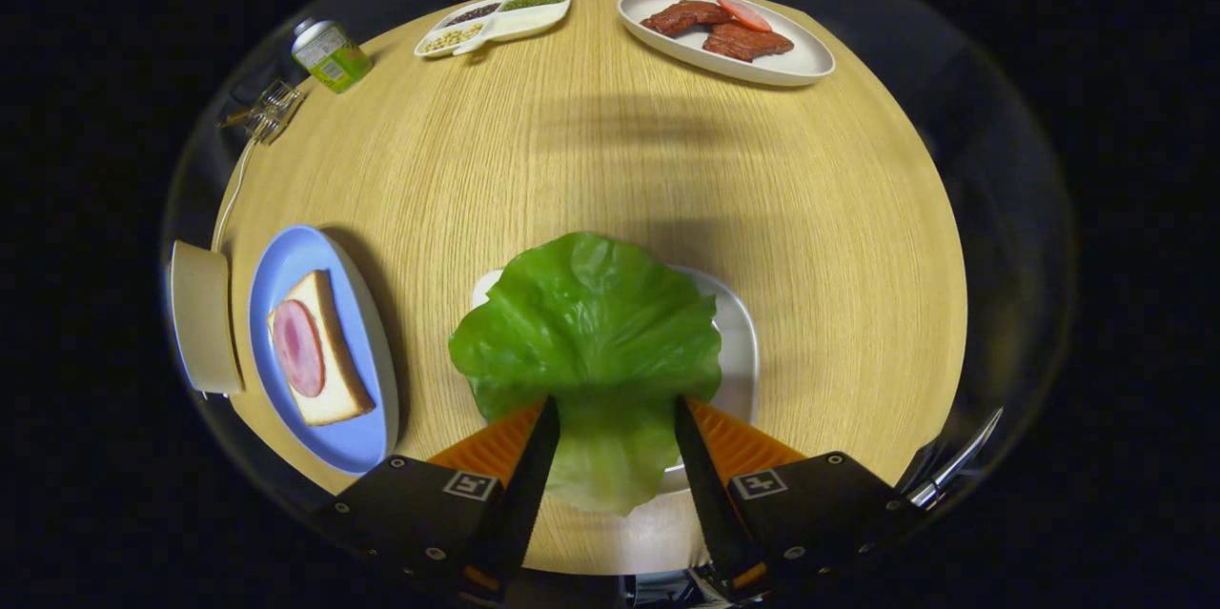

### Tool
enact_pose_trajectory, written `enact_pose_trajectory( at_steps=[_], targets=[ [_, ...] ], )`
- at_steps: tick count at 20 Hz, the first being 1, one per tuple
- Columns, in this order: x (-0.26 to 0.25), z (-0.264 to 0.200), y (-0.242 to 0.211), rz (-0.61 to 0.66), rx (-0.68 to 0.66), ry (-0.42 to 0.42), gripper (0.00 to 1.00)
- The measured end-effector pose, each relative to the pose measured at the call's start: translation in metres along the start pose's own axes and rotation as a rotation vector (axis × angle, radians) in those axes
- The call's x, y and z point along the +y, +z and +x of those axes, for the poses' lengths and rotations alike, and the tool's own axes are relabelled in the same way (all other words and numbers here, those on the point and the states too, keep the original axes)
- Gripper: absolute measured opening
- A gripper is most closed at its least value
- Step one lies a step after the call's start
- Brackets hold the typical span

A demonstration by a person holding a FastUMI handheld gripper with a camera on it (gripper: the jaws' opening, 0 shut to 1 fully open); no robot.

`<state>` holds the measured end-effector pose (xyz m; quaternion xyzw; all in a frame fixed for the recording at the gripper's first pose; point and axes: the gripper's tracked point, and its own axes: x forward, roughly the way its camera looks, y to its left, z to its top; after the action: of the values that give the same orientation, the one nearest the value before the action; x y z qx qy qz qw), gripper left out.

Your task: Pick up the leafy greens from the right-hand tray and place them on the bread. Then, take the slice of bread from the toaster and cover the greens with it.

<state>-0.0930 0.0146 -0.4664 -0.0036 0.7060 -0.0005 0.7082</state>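
I have the gripper (612, 409) low over the round wooden surface (610, 180), and its fingers stand apart with the stem end of the lettuce leaf (586, 328) lying between them. I cannot tell whether both inner faces actually press on the leaf, so I will not call it a grip. The leaf spreads out just ahead of the fingers toward 12 o'clock and covers most of the white tray (742, 342) beneath it, whose rim shows at the leaf's 3 o'clock side.

At 9 o'clock from the leaf sits a blue plate (367, 442), and on it a slice of bread (335, 371) topped with a round slice of ham (298, 348). Just beyond that plate, further toward 9 o'clock, I see the cream toaster (203, 318), with a white cord running from it toward 11 o'clock.

Far across the surface at 1 o'clock is an oval white dish (801, 64) holding pieces of brown cooked meat (739, 41) and a red slice. At 11 o'clock lies a white divided dish (519, 23) of beans and seeds, and further left a green can (331, 56) on its side.
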Motion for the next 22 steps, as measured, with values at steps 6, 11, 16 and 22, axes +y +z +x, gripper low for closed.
enact_pose_trajectory(
  at_steps=[6,11,16,22],
  targets=[
    [0.003,0.001,-0.001,0.035,0.036,-0.004,0.52],
    [0.002,0.002,0.0,0.054,-0.008,-0.023,0.05],
    [0.003,-0.001,0.005,0.078,-0.034,-0.009,0.04],
    [0.023,-0.026,0.015,0.103,-0.105,0.039,0.02]
  ],
)
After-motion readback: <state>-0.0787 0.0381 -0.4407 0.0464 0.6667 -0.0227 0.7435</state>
